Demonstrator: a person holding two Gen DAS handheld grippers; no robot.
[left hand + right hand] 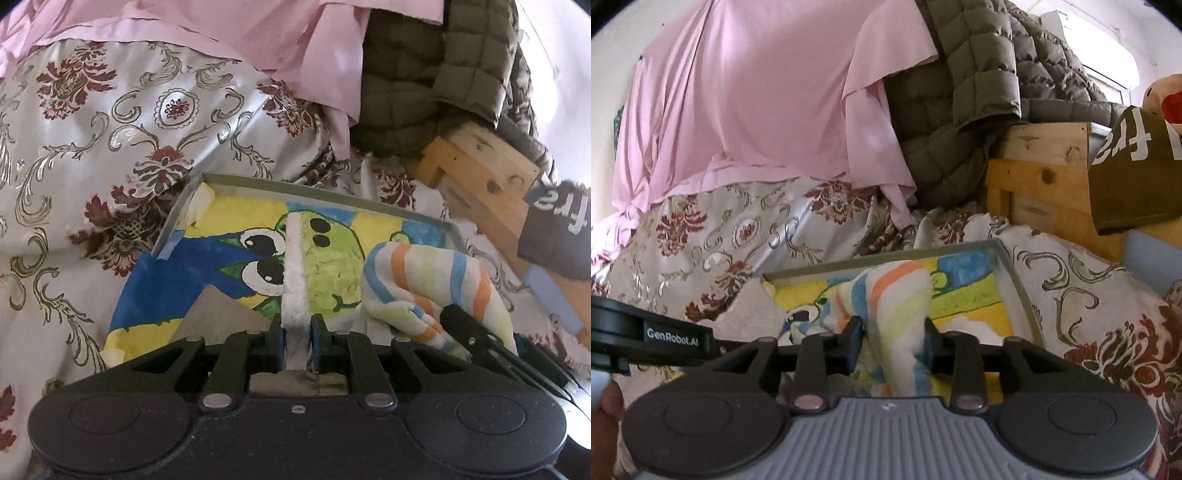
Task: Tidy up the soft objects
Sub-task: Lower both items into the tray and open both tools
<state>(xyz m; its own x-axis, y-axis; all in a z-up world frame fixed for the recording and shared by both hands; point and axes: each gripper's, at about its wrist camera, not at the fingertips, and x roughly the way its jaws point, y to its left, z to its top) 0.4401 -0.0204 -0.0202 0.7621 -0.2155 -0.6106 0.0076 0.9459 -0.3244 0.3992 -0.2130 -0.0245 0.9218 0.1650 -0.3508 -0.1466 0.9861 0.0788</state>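
Bedding fills most of both views: a silvery quilt (110,122) with maroon flowers and grey scrolls, a pink sheet (746,96) draped above it, and a quilted olive jacket (964,96) heaped over a wooden frame (1034,173) on the right. A dark garment with white lettering (1130,166) hangs off that frame. On the quilt lies a shallow tray (288,183) whose floor bears a painted green frog on blue and yellow.

Inside the tray sits the striped towel (421,280), fluffy, pastel-banded, bunched toward the tray's right side. It looks light and limp, likely to sag and unfold from any single pinch, so two holds at opposite edges would probably serve best.

The left gripper (297,332) is clamped nearly closed on a thin white fleecy edge (293,266) of the cloth. The right gripper (892,332) stands partly spread, with a thick fold of the towel between its fingers (855,330); whether the pads press on it cannot be told.
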